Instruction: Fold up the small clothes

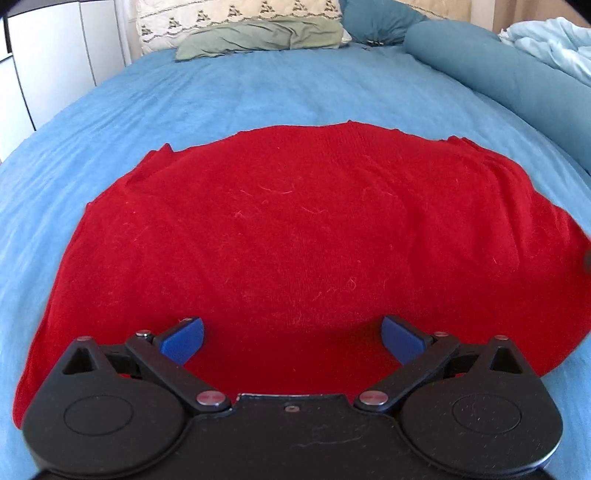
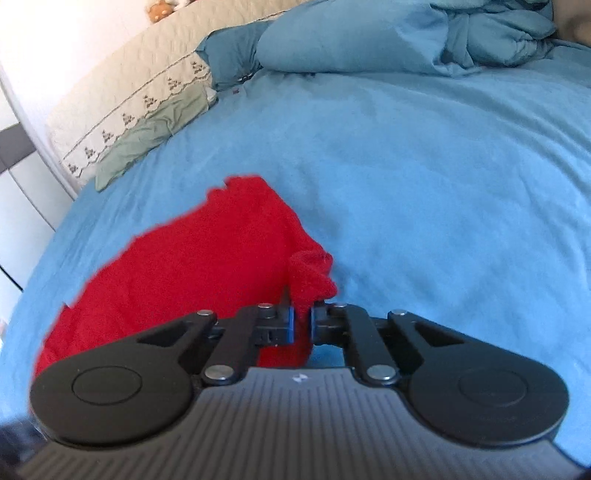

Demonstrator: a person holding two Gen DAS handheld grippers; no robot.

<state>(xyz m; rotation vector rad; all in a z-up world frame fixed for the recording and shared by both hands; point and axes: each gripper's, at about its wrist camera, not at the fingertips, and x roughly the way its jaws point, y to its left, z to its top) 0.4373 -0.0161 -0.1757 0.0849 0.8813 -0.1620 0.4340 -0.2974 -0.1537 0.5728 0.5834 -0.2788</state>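
A red knit garment point(image 1: 295, 236) lies spread flat on the blue bedsheet point(image 1: 258, 96), its far edge rounded and its corners slightly bunched. My left gripper point(image 1: 293, 338) hovers over the garment's near edge with its blue pads point(image 1: 183, 338) wide apart and nothing between them. In the right wrist view the same red garment point(image 2: 192, 266) lies to the left. My right gripper point(image 2: 302, 325) is shut on a pinched-up fold of its right corner point(image 2: 312, 273), which bulges up beyond the blue pads.
Pillows lie at the head of the bed: a cream patterned pillow point(image 1: 236, 18) and a green pillow point(image 1: 258, 38). A teal bolster point(image 1: 498, 77) and a crumpled light-blue duvet point(image 2: 461, 33) lie on the right side. White cabinets point(image 1: 48, 62) stand left of the bed.
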